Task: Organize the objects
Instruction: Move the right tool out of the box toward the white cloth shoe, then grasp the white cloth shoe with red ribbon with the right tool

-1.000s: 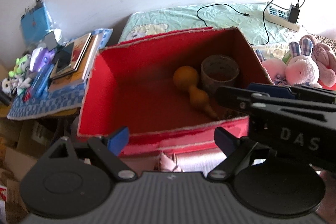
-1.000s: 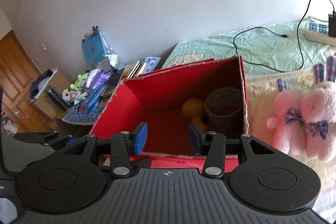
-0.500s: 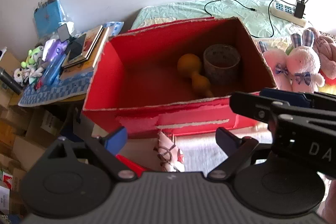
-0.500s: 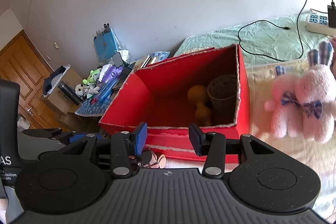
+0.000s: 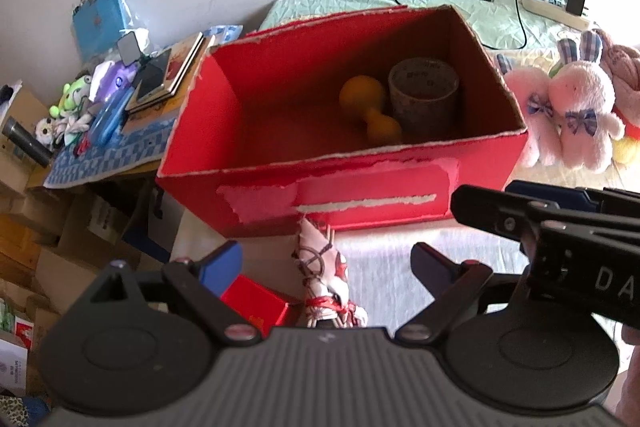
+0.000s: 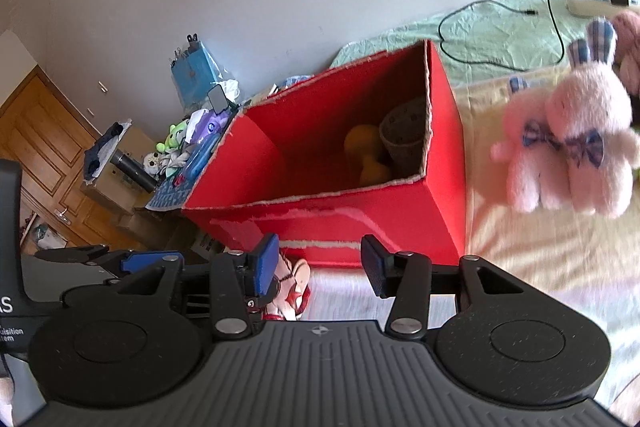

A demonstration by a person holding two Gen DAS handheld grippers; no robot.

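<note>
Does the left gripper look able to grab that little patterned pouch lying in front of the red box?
Probably yes. The left gripper is open, the pouch lies between its fingers, and nothing covers it; the red box sits behind.

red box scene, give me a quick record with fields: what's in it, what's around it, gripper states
container: red box, open top, torn front edge
inside box: yellow gourd beside roll of tape, both at the right end
in front of box: small patterned cloth item tied with red cord
right of box: pink plush rabbits on the bed
left of box: books and small toys on a blue checked cloth
left gripper: open, empty
right gripper: open, empty
</note>
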